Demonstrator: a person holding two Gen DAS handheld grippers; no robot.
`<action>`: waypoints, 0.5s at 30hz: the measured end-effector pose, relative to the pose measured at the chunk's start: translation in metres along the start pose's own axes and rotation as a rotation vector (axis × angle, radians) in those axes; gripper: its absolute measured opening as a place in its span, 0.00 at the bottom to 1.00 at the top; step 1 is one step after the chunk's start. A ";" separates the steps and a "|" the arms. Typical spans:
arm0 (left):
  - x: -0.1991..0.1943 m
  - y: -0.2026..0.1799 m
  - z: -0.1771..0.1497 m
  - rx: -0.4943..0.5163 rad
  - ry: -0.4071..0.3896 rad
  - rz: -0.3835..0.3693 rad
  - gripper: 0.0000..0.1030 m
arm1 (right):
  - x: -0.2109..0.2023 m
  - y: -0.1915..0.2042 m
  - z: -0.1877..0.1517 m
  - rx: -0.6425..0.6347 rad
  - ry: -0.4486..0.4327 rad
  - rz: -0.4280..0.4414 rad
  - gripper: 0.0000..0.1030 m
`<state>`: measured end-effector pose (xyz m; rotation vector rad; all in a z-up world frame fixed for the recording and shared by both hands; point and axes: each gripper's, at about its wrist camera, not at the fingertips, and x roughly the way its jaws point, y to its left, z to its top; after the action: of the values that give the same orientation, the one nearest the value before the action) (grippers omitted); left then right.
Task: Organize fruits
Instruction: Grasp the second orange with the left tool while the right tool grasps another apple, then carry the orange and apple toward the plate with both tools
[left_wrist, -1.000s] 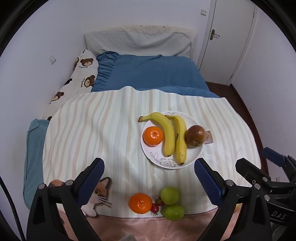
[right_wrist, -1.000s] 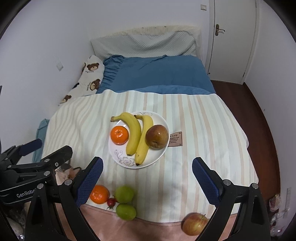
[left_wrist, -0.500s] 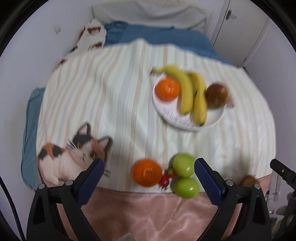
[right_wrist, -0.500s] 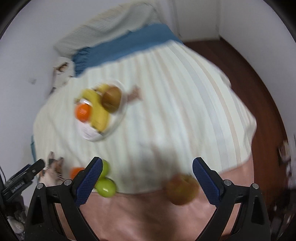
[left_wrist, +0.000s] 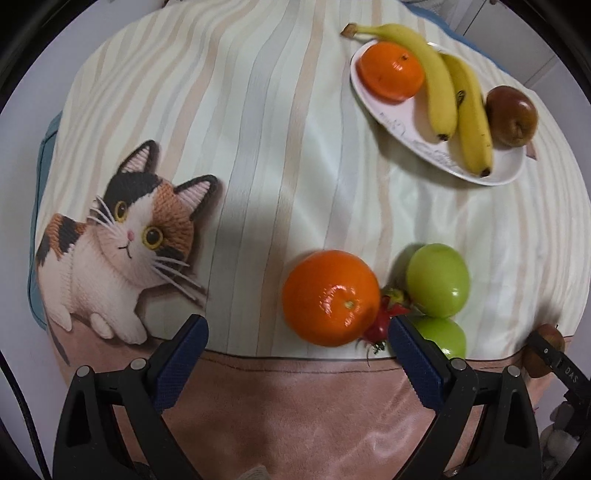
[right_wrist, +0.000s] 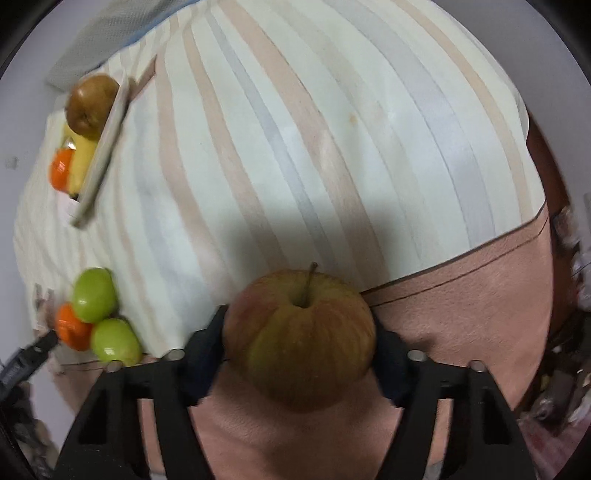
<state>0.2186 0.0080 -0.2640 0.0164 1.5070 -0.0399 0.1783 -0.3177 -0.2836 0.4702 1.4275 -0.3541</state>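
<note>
My right gripper (right_wrist: 299, 339) is shut on a red-yellow apple (right_wrist: 299, 339) at the bed's near edge. My left gripper (left_wrist: 297, 339) is open, its fingers on either side of an orange (left_wrist: 330, 297) lying on the striped blanket, without touching it. A small red fruit (left_wrist: 384, 319) and two green apples (left_wrist: 437, 280) lie right of the orange. A white plate (left_wrist: 402, 118) at the far right holds an orange (left_wrist: 391, 70), two bananas (left_wrist: 436, 77) and a brown pear (left_wrist: 511, 114). The plate (right_wrist: 103, 155) also shows in the right wrist view.
A cat picture (left_wrist: 118, 243) is printed on the blanket at the left. A pink blanket edge (left_wrist: 295, 406) hangs below the grippers. The other gripper's tip (left_wrist: 554, 365) shows at the right edge, holding the apple.
Both grippers have dropped low toward the near bed edge. The right one closed on the apple. The left one moved in around the loose orange.
</note>
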 end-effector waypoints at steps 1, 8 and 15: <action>0.004 -0.001 0.001 0.003 0.008 -0.001 0.97 | 0.000 0.002 -0.001 -0.014 -0.007 -0.007 0.67; 0.038 -0.024 0.016 0.080 0.065 0.001 0.94 | -0.005 0.027 -0.005 -0.086 -0.012 0.043 0.67; 0.044 -0.035 0.006 0.154 0.048 0.037 0.62 | -0.008 0.070 -0.018 -0.208 -0.007 0.083 0.66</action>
<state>0.2265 -0.0279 -0.3074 0.1698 1.5481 -0.1267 0.1976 -0.2487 -0.2705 0.3575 1.4160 -0.1381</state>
